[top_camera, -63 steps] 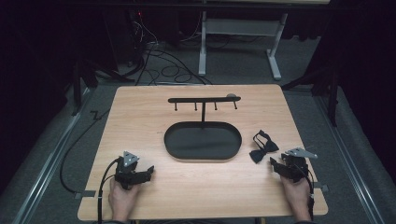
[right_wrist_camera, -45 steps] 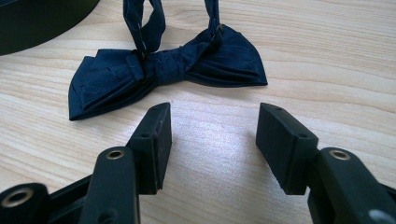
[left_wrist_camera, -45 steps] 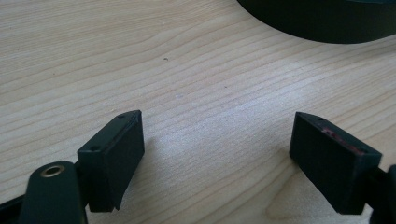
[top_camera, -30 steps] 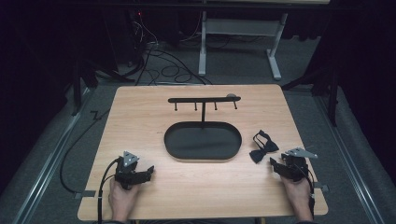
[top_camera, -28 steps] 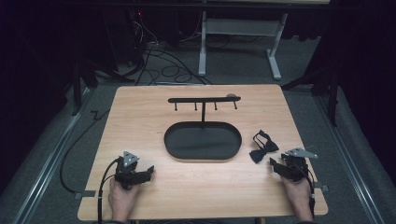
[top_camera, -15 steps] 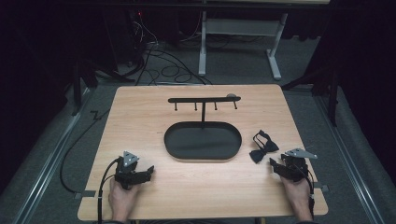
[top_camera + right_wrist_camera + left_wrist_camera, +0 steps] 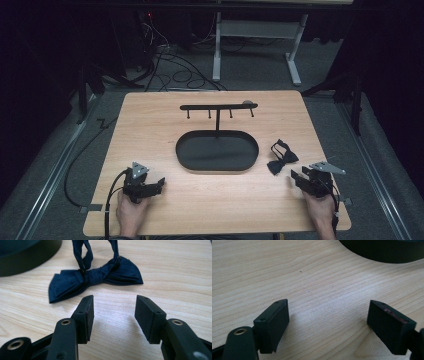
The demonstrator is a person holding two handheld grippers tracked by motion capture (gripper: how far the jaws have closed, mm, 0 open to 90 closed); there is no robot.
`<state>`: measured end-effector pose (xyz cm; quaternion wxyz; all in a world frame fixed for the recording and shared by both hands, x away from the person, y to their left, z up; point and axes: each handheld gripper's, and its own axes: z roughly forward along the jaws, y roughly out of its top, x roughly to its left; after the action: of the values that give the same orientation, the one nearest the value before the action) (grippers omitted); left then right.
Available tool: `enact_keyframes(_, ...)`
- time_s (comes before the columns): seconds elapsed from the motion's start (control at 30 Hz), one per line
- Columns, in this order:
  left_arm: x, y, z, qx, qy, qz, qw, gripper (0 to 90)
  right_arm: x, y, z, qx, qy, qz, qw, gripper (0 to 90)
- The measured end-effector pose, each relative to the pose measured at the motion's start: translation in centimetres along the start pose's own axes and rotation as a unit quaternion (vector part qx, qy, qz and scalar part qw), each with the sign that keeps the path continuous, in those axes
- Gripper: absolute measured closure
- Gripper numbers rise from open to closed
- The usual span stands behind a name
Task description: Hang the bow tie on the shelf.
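A dark navy bow tie (image 7: pixel 281 157) lies flat on the wooden table (image 7: pixel 150 130), right of a black oval tray (image 7: pixel 217 150). Its strap loops up behind it (image 7: pixel 95 275). My right gripper (image 7: pixel 299 178) rests on the table just short of the bow tie, open, with bare wood between its jaws (image 7: pixel 113 315). Near the front left edge my left gripper (image 7: pixel 159 184) lies on the table, held by a hand. It stands open over bare wood (image 7: pixel 328 315), pointing toward the tray's rim (image 7: pixel 384 255).
A black hanger rack (image 7: pixel 218 107) with several small hooks stands on a post rising from the tray's far side. Cables (image 7: pixel 170 65) and a white desk frame (image 7: pixel 255 35) lie on the floor beyond the table.
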<state>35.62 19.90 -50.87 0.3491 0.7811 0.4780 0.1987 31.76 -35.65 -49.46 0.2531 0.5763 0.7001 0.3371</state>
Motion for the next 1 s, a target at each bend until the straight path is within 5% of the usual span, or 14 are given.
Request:
enact_keyframes(0.33,0.0,0.0,0.0,0.0,0.0,0.0,1.0,18.4,0.3,0.7,-1.4,-0.024,0.012,0.01,0.9996,52.8)
enact_keyframes(1.0,0.0,0.0,0.0,0.0,0.0,0.0,1.0,18.4,0.7,4.0,-1.2,-0.035,0.025,0.001,0.9991,57.1)
